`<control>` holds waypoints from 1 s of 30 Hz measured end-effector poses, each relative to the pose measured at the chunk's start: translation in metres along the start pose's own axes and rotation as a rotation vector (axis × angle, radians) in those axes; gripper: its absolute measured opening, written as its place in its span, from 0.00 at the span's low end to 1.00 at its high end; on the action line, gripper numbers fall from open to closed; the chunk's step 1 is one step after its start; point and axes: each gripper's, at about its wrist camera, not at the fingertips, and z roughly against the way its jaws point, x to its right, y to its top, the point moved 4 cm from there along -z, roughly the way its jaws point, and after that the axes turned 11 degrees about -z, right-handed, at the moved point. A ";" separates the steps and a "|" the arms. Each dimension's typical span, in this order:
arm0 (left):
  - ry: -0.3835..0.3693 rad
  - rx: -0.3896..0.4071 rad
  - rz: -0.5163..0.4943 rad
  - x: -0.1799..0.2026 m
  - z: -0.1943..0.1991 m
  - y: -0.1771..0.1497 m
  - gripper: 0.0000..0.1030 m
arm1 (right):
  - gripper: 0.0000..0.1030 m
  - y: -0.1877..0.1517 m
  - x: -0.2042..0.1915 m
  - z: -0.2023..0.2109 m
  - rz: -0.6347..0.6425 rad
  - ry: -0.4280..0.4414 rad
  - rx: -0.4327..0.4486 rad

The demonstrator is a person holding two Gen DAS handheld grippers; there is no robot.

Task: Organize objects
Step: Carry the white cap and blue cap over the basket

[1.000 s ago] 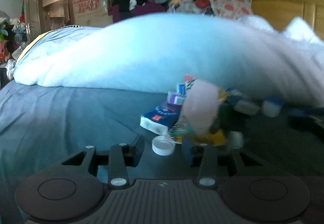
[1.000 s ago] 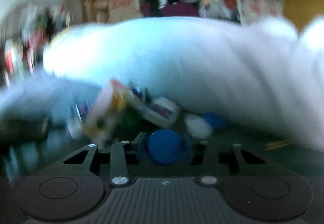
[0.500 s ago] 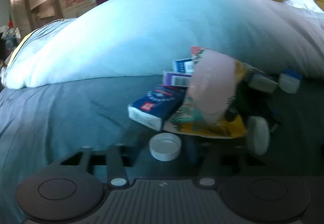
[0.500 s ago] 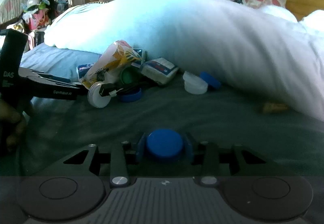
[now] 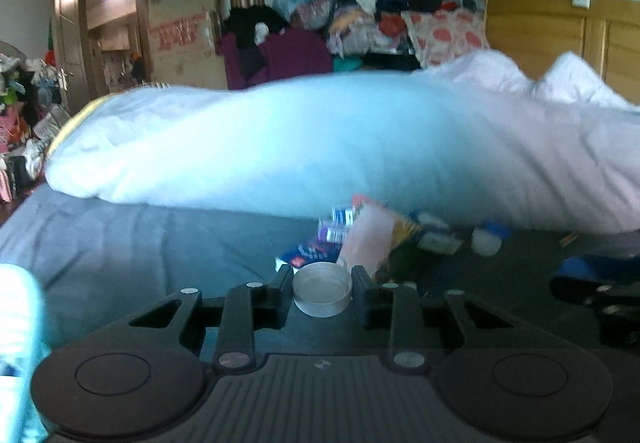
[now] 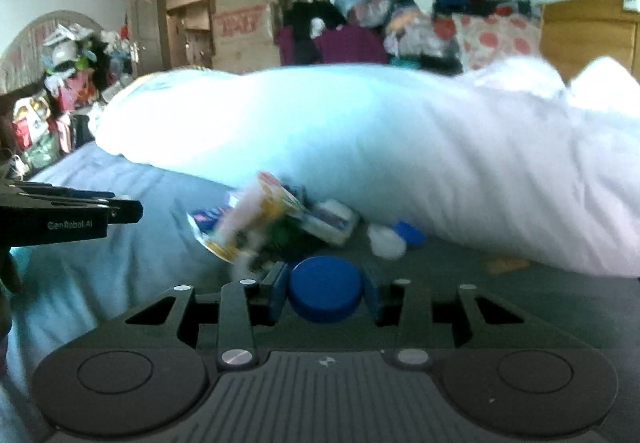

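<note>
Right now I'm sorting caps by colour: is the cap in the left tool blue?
No, the left tool grips a white cap, open side up.

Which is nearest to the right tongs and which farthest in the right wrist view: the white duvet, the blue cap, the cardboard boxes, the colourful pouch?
1. Blue cap: held between the right tongs.
2. Colourful pouch: just ahead on the bed, slightly left.
3. White duvet: behind the pouch, across the bed.
4. Cardboard boxes: against the far wall, left of centre.

Item pile (image 6: 276,227) motion-blurred, labels unreadable; orange scrap (image 6: 506,265) too blurred to identify.
</note>
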 end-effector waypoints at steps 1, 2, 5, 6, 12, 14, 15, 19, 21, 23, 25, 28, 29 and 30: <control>0.007 0.012 0.008 -0.004 0.014 0.004 0.32 | 0.39 0.003 -0.006 0.005 0.003 0.007 0.004; 0.020 0.025 0.014 -0.008 0.028 0.007 0.32 | 0.39 0.006 -0.014 0.012 0.007 0.016 0.011; 0.059 0.046 0.039 -0.026 0.069 0.012 0.32 | 0.39 0.016 -0.039 0.030 0.029 0.046 0.035; 0.074 0.050 0.046 -0.033 0.083 0.013 0.32 | 0.39 0.018 -0.046 0.036 0.034 0.055 0.043; 0.167 0.079 0.108 -0.085 0.149 0.016 0.32 | 0.39 0.032 -0.101 0.063 0.067 0.128 0.070; 0.198 0.085 0.120 -0.102 0.174 0.014 0.32 | 0.39 0.036 -0.122 0.066 0.070 0.162 0.071; 0.212 0.089 0.128 -0.110 0.184 0.012 0.32 | 0.39 0.037 -0.131 0.068 0.074 0.176 0.072; 0.262 0.086 0.171 -0.150 0.227 0.003 0.32 | 0.39 0.047 -0.178 0.075 0.106 0.239 0.075; 0.288 0.087 0.192 -0.172 0.246 -0.001 0.32 | 0.39 0.053 -0.199 0.078 0.129 0.266 0.084; 0.318 0.089 0.214 -0.195 0.268 -0.006 0.32 | 0.39 0.060 -0.222 0.082 0.142 0.300 0.089; 0.351 0.090 0.232 -0.216 0.288 -0.011 0.32 | 0.39 0.069 -0.244 0.085 0.147 0.341 0.087; 0.411 0.076 0.258 -0.255 0.321 -0.020 0.32 | 0.39 0.084 -0.272 0.089 0.145 0.401 0.082; 0.429 0.073 0.271 -0.270 0.335 -0.024 0.32 | 0.39 0.089 -0.283 0.090 0.147 0.422 0.079; 0.446 0.066 0.283 -0.283 0.343 -0.027 0.32 | 0.39 0.093 -0.290 0.091 0.154 0.436 0.079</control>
